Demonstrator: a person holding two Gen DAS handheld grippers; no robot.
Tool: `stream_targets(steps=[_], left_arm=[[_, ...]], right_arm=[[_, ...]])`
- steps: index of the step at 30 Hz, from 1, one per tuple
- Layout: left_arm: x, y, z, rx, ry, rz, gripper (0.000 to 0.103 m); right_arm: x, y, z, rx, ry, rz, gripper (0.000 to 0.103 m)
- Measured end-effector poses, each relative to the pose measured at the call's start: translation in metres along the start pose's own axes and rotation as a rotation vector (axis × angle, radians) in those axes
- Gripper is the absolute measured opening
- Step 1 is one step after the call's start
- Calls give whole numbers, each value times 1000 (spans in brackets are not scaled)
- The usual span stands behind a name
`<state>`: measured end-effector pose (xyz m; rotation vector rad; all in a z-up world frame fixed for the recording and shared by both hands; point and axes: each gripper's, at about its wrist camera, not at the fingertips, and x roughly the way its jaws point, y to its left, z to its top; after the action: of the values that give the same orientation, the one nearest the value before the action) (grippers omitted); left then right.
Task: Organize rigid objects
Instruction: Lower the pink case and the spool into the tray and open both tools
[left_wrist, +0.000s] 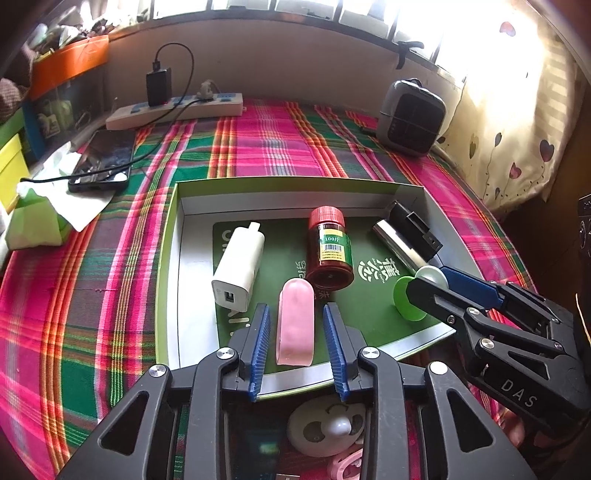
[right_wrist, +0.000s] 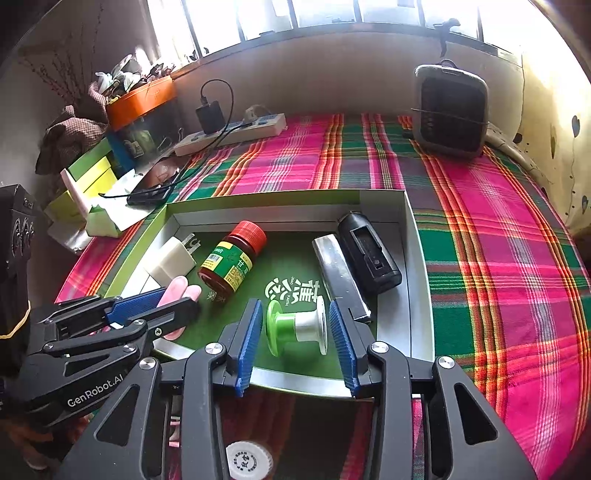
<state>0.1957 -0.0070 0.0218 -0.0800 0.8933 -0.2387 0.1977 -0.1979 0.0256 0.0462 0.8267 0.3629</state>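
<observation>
Right gripper (right_wrist: 295, 332) over tray's (right_wrist: 421, 280) near edge, jaws apart around a green-and-white spool (right_wrist: 295, 326) lying on its side, pads clear of it. Left gripper (right_wrist: 177, 304) at near left corner, straddling a pink case (right_wrist: 177, 290). Mid-tray: red-capped bottle (right_wrist: 232, 256), white charger (right_wrist: 171, 260). Right edge: silver bar (right_wrist: 338, 271), black device (right_wrist: 369, 251).

We see a lived-in home: a plaid cloth (left_wrist: 295, 147) under a window, a heart-print curtain (left_wrist: 517, 140), a power strip (left_wrist: 177, 110) charging a phone (left_wrist: 103, 158), a small heater (right_wrist: 450, 110), stacked boxes (right_wrist: 96, 173).
</observation>
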Motion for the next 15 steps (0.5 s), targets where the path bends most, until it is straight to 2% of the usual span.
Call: stream_targets(steps=[15], left_arm=[[-53, 17, -21, -32, -77, -7, 31]], right_arm=[[-35, 6, -12, 13, -56, -10, 43]])
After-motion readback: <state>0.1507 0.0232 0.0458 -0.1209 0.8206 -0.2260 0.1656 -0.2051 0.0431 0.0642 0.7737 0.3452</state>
